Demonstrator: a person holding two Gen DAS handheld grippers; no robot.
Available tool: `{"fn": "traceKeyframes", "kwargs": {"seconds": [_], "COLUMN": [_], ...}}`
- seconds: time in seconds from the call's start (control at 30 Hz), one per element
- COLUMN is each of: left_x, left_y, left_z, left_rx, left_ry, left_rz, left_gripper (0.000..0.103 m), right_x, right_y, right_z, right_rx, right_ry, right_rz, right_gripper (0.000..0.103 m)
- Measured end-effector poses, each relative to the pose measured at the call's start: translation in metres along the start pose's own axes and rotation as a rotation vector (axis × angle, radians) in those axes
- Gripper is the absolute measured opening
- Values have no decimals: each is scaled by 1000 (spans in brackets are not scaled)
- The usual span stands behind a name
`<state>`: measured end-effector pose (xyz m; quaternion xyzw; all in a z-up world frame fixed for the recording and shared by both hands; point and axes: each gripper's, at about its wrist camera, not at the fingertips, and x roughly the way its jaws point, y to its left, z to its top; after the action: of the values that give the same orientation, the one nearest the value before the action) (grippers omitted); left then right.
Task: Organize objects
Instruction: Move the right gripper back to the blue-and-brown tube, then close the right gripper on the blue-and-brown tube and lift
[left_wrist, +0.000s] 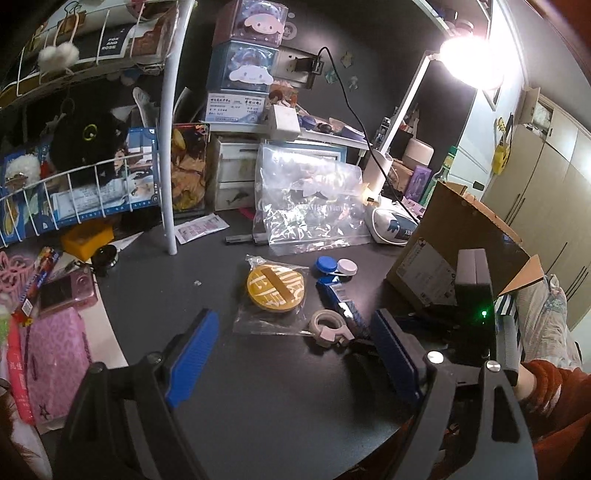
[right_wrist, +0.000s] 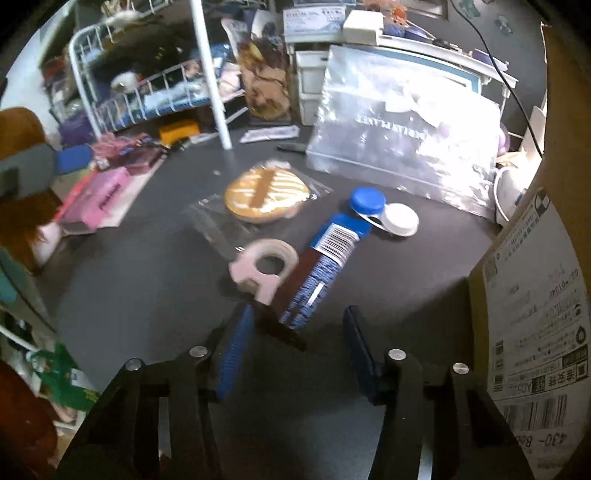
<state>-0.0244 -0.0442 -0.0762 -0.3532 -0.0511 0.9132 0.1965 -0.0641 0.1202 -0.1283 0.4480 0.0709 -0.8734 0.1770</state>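
- Left gripper (left_wrist: 295, 354): jaws apart, empty, above the dark desk (left_wrist: 277, 398).
- Right gripper (right_wrist: 295, 332): jaws apart, empty.
- Tape roll (right_wrist: 266, 266): on the desk, touching the blue tube (right_wrist: 325, 266), just ahead of the right gripper.

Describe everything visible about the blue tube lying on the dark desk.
The blue tube lies flat on the dark desk. It looks like soft plastic with a patterned blue body, a white barcode label and a blue end near the contact lens case. Its flat crimped end points toward the right gripper, whose fingers straddle that end without clearly pressing it. The tape dispenser lies against its side.
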Motion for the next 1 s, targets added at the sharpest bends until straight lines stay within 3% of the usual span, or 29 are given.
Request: {"fn": "traceKeyframes", "kwargs": {"seconds": [0.17, 0.27, 0.33, 0.4, 0.43, 0.57, 0.77, 1.0], "left_x": [1, 1, 1, 0, 0, 0, 3, -4], "left_y": [2, 0, -1, 0, 0, 2, -5, -19], "left_z": [0, 1, 1, 0, 0, 0, 4, 21], "left_rx": [-6, -5, -4, -3, -3, -10, 2, 14], "left_ry": [0, 2, 5, 8, 9, 10, 15, -17], "left_rz": [-5, -13, -9, 2, 9, 9, -12, -70], "left_gripper": [82, 82, 82, 82, 82, 82, 82, 80], "right_x": [-7, -3, 3, 9, 12, 12, -11, -76], "right_y": [1, -3, -4, -4, -5, -8, -4, 30], "right_z": [-1, 6, 10, 13, 14, 13, 12, 25], "right_rx": [-53, -14, -4, 4, 10, 16, 6, -116], "right_ry": [-15, -9, -14, -11, -5, -10, -79, -197], "right_rz": [-116, -48, -53, -69, -64, -78, -20, 163], "right_gripper": [42, 42, 42, 33, 22, 14, 14, 14]}}
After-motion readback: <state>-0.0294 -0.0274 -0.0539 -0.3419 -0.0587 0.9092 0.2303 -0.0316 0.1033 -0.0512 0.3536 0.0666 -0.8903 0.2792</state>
